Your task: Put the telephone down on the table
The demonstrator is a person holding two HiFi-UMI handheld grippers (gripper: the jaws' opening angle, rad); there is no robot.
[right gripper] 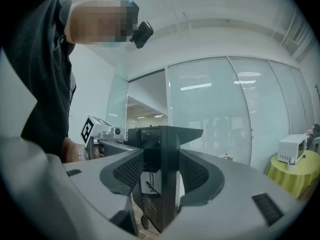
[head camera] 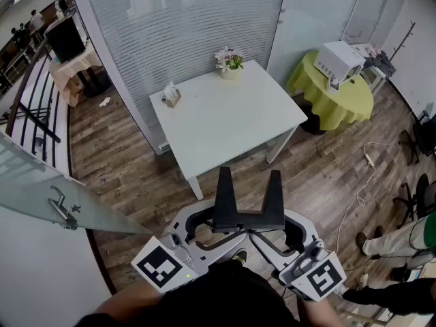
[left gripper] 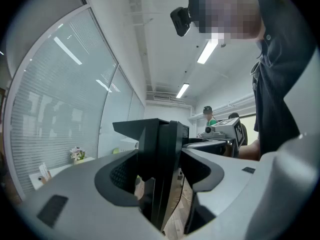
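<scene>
The black telephone (head camera: 248, 208) hangs in the air in front of me, its two stand legs pointing toward the white table (head camera: 225, 125) beyond it. My left gripper (head camera: 194, 225) is shut on its left end and my right gripper (head camera: 298, 227) on its right end. In the left gripper view the telephone's dark body (left gripper: 162, 159) fills the gap between the jaws of the left gripper (left gripper: 160, 171). The right gripper view shows the telephone (right gripper: 161, 159) the same way, clamped between the ribbed pads of the right gripper (right gripper: 161, 171). Both grippers point level at each other.
On the table's far edge stand a small flower pot (head camera: 229, 61) and a napkin holder (head camera: 172, 95). A round yellow-clothed table (head camera: 337, 97) with a white appliance (head camera: 338, 61) is at the right. A glass door (head camera: 61, 203) stands at the left; a person's legs (head camera: 392, 240) and a floor cable (head camera: 364, 182) at the right.
</scene>
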